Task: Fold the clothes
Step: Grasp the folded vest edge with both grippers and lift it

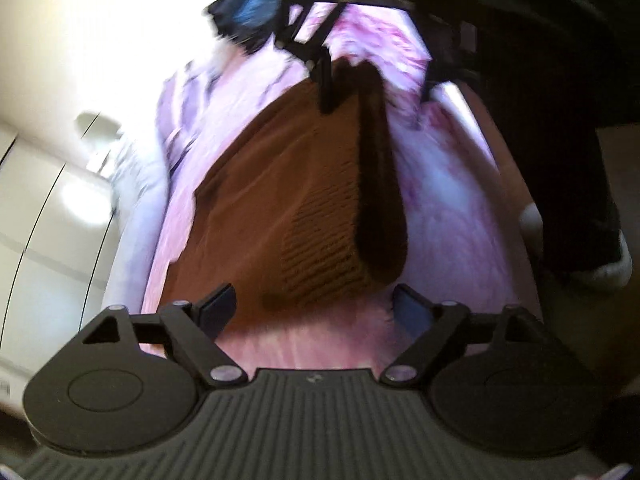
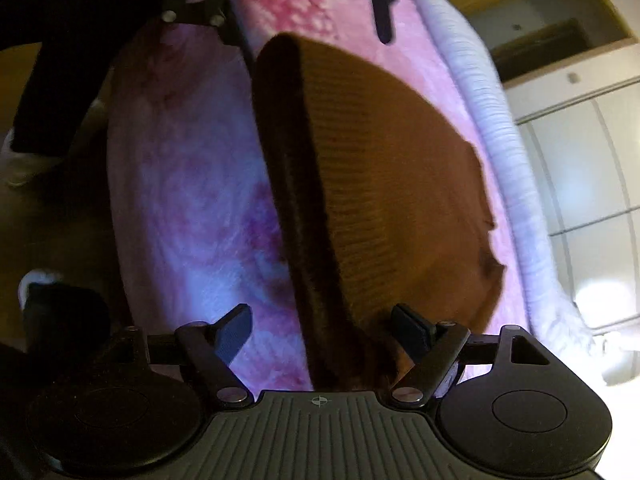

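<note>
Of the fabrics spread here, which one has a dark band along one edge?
The brown ribbed knit garment: a dark brown band runs along its long edge. The fuzzy pink blanket beneath it and the white ribbed cloth beside it have none.

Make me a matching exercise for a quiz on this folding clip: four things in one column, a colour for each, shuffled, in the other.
Things:
1. knitted garment
2. its ribbed hem band
3. fuzzy blanket
4. left gripper fingers

Colours:
A. pink
B. black
C. rust brown
D. dark brown

Pairs: 1-C, 2-D, 3-A, 4-B
</note>
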`<state>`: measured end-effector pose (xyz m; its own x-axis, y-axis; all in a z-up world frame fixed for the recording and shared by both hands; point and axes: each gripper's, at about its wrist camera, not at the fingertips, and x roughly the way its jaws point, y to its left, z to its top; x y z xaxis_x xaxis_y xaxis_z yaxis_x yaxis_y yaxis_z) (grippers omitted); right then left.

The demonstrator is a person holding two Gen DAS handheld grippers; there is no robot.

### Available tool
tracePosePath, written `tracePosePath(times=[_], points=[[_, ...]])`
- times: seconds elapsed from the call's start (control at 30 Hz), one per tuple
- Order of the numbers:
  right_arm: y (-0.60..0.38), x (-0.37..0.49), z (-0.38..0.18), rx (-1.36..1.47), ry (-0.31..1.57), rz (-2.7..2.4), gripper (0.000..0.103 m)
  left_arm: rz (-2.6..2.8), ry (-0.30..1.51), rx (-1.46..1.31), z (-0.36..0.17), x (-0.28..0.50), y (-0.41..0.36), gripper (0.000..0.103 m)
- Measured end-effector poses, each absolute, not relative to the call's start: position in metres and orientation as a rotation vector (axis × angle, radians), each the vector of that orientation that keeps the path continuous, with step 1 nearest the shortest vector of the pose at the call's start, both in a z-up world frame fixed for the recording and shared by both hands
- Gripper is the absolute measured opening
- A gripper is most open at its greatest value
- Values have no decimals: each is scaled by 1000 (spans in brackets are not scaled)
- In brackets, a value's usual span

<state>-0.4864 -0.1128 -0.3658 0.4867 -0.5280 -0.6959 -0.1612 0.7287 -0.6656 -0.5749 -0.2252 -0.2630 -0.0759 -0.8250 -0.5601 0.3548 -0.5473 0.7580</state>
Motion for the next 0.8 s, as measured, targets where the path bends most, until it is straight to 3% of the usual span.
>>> tracePosePath(times=[0.03, 0.07, 0.13, 0.33, 0.4, 0.47, 0.53, 0.6, 0.63, 0.7, 0.73, 0.77, 0.8], points=[[-118, -485, -359, -715, 1051, -256, 41, -1775, -558, 1338, -261, -574, -228, 87], [-123, -485, -350, -670, 1037, -259, 25, -1792, -558, 1332, -258, -573, -230, 87], [-134, -488, -330, -581, 1008, -248, 11, -1825, -559, 1320, -253, -571, -234, 86], [-143, -498, -301, -524, 931, -266, 10, -1884, -620, 1294, -244, -569, -246, 84], [-142, -501, -297, -520, 908, -281, 10, -1865, -668, 1332, -250, -571, -255, 69], [-140, -501, -291, -510, 897, -291, 10, -1874, -646, 1359, -254, -572, -265, 28], [-138, -505, -288, -503, 885, -298, 10, -1892, -582, 1342, -250, -570, -272, 18], [-134, -513, -296, -530, 881, -291, 10, -1915, -502, 1288, -239, -564, -276, 16], [-131, -516, -301, -559, 884, -288, 12, -1925, -453, 1247, -232, -560, -279, 15], [-123, -521, -315, -629, 893, -304, 31, -1936, -386, 1186, -222, -552, -282, 15], [-119, -523, -323, -656, 892, -314, 61, -1940, -365, 1170, -219, -550, -282, 15], [-116, -524, -330, -677, 888, -323, 81, -1946, -345, 1157, -216, -547, -283, 15], [-113, -526, -336, -688, 878, -321, 81, -1951, -326, 1144, -214, -545, -284, 15]])
